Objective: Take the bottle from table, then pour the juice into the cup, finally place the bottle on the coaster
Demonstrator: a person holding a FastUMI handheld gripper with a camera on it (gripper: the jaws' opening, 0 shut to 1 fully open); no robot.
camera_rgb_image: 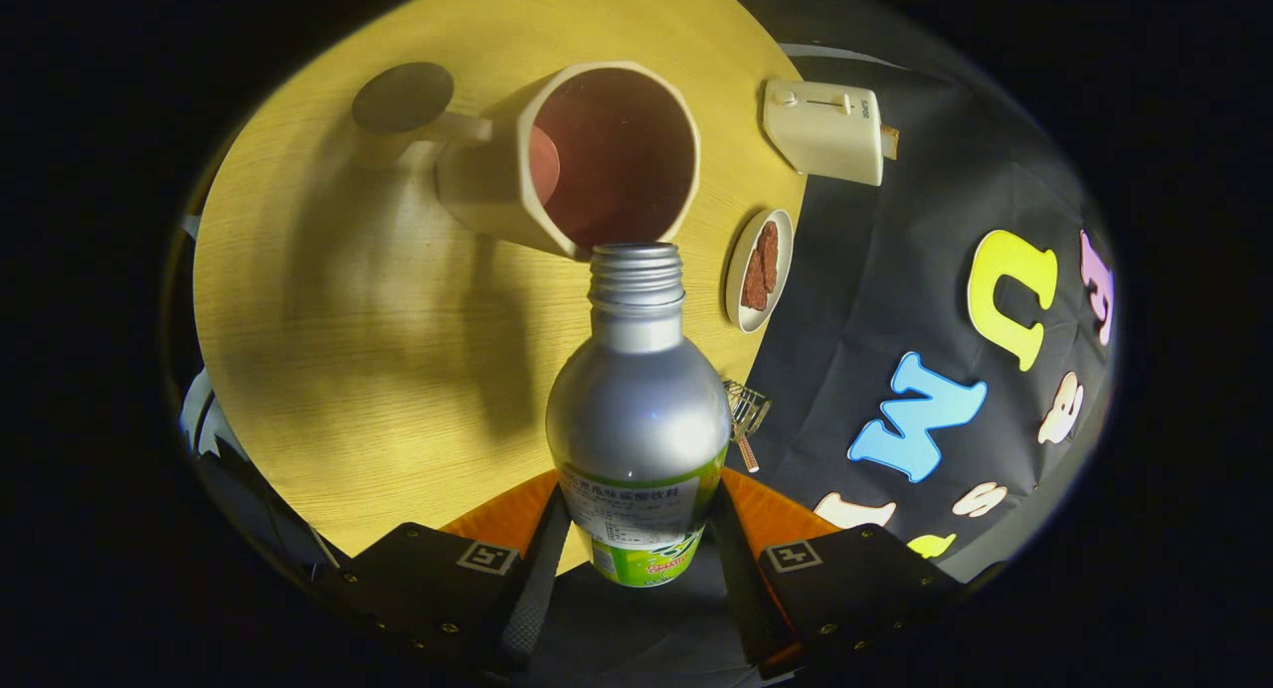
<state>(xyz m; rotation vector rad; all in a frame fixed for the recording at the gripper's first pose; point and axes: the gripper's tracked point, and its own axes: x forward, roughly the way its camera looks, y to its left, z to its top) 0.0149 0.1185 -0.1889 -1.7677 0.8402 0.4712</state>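
Observation:
A silver bottle (pixel 636 410) with a green label and an open threaded neck sits between my fingers, and my gripper (pixel 636 539) is shut on its lower body. The bottle is tipped so its mouth points at the rim of a cream faceted cup (pixel 572 156) just beyond it. The cup's inside looks dark red. A dark round coaster (pixel 403 96) lies on the round wooden table (pixel 328 350), past the cup's handle.
A small white dish (pixel 759 268) with brown pieces lies beside the cup near the table's edge. Beyond it stands a cream toaster (pixel 825 129). A metal fork (pixel 744 415) lies at the table's edge by the bottle.

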